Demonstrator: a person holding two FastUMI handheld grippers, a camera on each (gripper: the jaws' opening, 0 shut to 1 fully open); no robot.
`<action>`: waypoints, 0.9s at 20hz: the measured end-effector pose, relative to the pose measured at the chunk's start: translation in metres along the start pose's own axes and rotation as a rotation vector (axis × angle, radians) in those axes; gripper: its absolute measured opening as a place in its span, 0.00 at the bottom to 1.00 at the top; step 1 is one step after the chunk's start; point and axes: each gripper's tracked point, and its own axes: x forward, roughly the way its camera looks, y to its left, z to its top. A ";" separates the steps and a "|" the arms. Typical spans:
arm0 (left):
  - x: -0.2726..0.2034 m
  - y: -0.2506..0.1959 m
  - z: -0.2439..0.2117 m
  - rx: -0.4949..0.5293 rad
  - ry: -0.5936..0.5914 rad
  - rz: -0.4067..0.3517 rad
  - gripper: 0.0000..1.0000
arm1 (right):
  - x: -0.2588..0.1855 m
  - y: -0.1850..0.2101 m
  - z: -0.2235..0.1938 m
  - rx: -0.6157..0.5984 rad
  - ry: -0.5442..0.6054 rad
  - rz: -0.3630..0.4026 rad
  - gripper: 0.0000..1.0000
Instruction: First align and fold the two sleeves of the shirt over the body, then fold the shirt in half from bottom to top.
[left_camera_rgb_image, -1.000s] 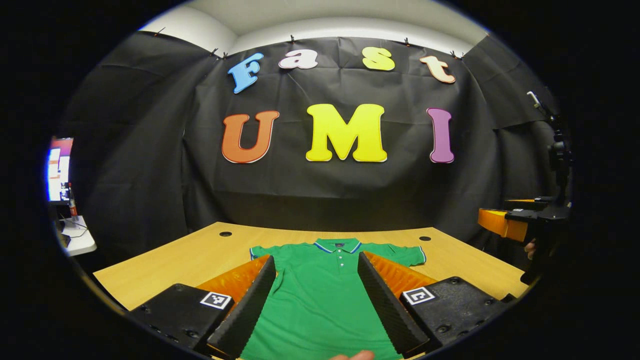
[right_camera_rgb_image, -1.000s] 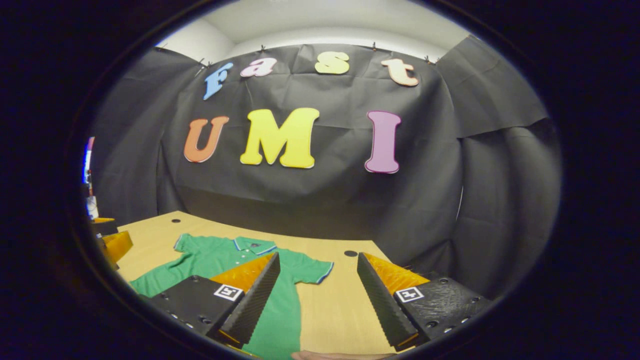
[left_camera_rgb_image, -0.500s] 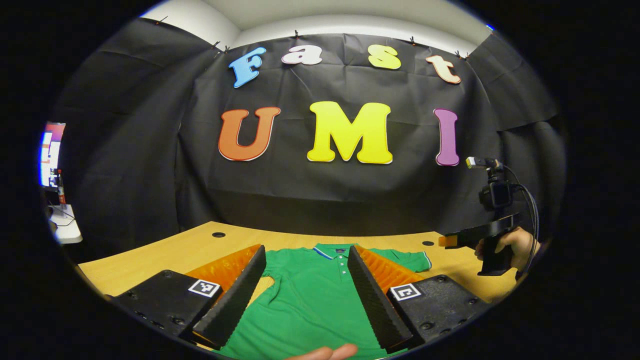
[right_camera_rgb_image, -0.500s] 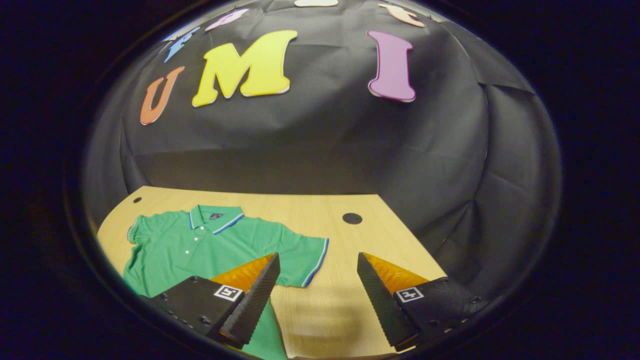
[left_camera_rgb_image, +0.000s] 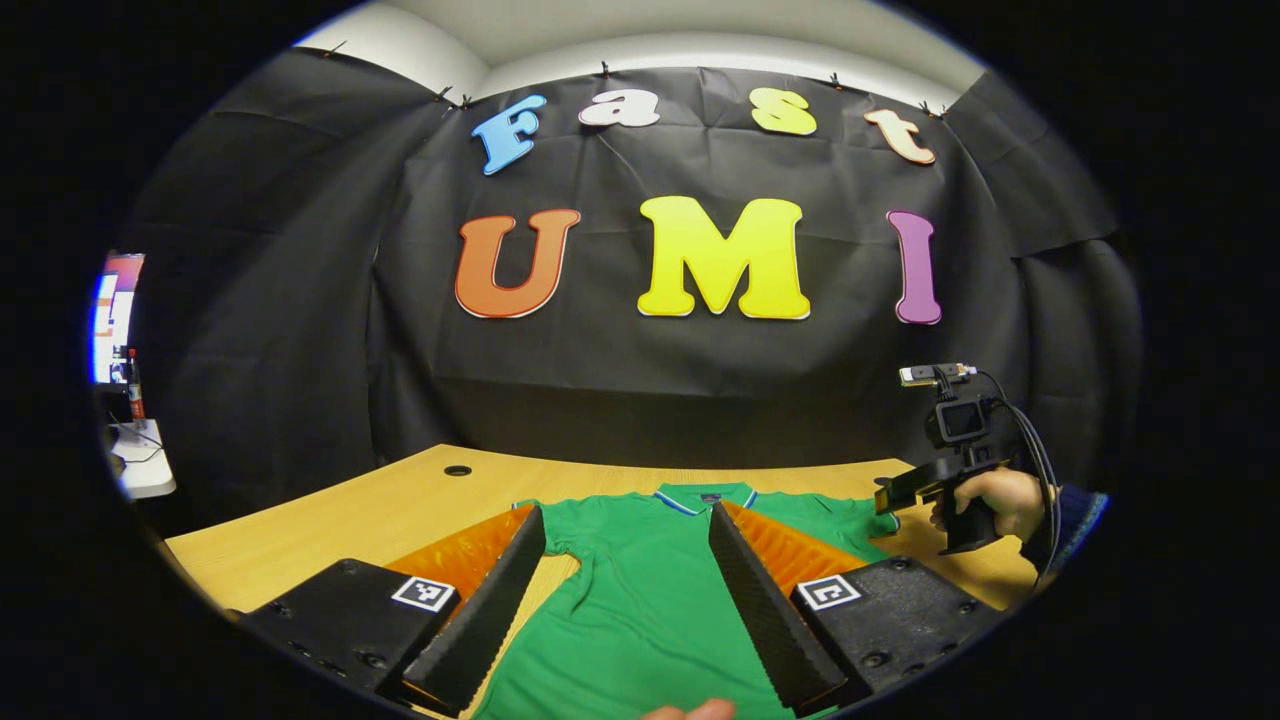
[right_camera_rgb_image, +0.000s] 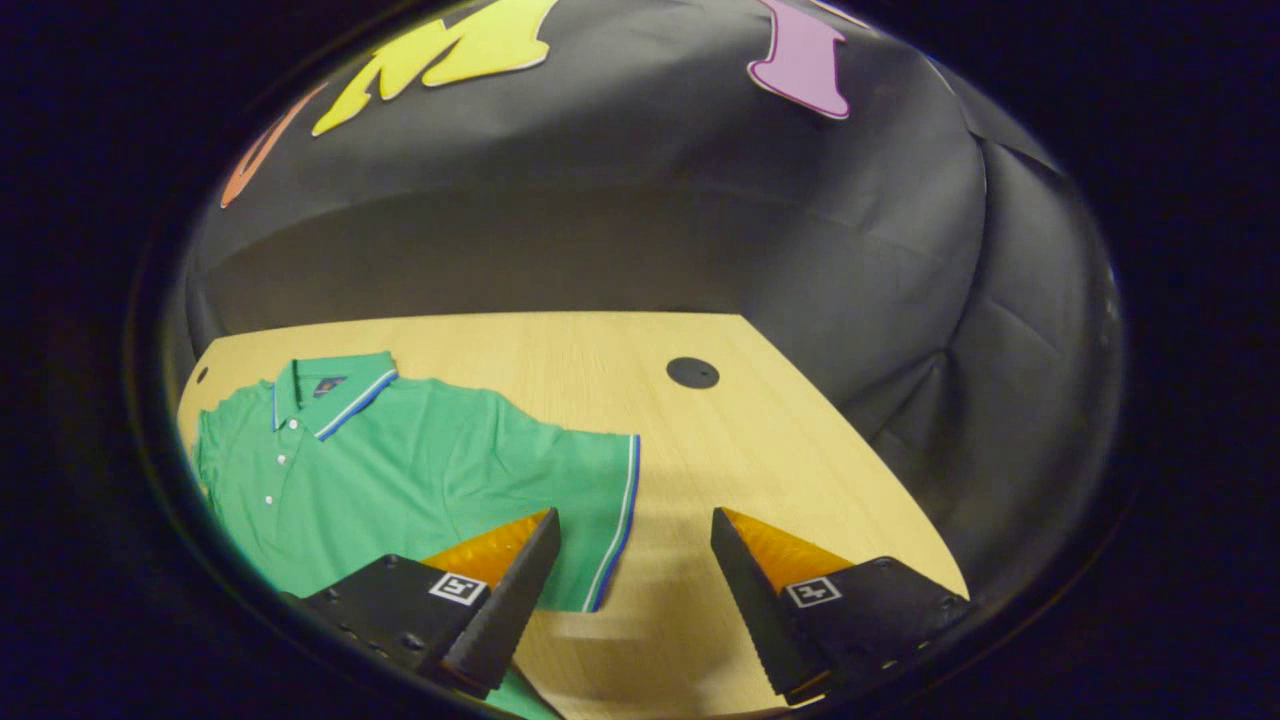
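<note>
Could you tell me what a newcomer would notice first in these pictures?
A bright green polo shirt lies flat, sleeves unfolded, on the wooden table. The left gripper hangs open over its body, while the right gripper hangs open above the sleeve's striped cuff.

Bare table (right_camera_rgb_image: 760, 440) lies open beside the shirt's sleeve (right_camera_rgb_image: 590, 500), between the right tool's (right_camera_rgb_image: 632, 560) fingers

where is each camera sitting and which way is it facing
Left gripper view: rides the open left gripper, looking level across the green shirt at the booth wall; a hand holds the right gripper.
Right gripper view: rides the open right gripper, tilted down at the shirt's sleeve.
Both share shirt and wooden table.
</note>
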 end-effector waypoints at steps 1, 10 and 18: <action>0.000 0.002 -0.003 -0.005 0.007 0.000 1.00 | 0.001 0.009 -0.010 0.028 0.047 0.040 0.91; -0.001 0.000 -0.007 -0.033 0.029 -0.020 1.00 | 0.011 0.031 -0.013 0.126 0.142 0.132 0.10; 0.005 0.020 -0.012 -0.028 0.044 0.019 1.00 | -0.018 0.056 0.017 -0.061 0.005 0.157 0.00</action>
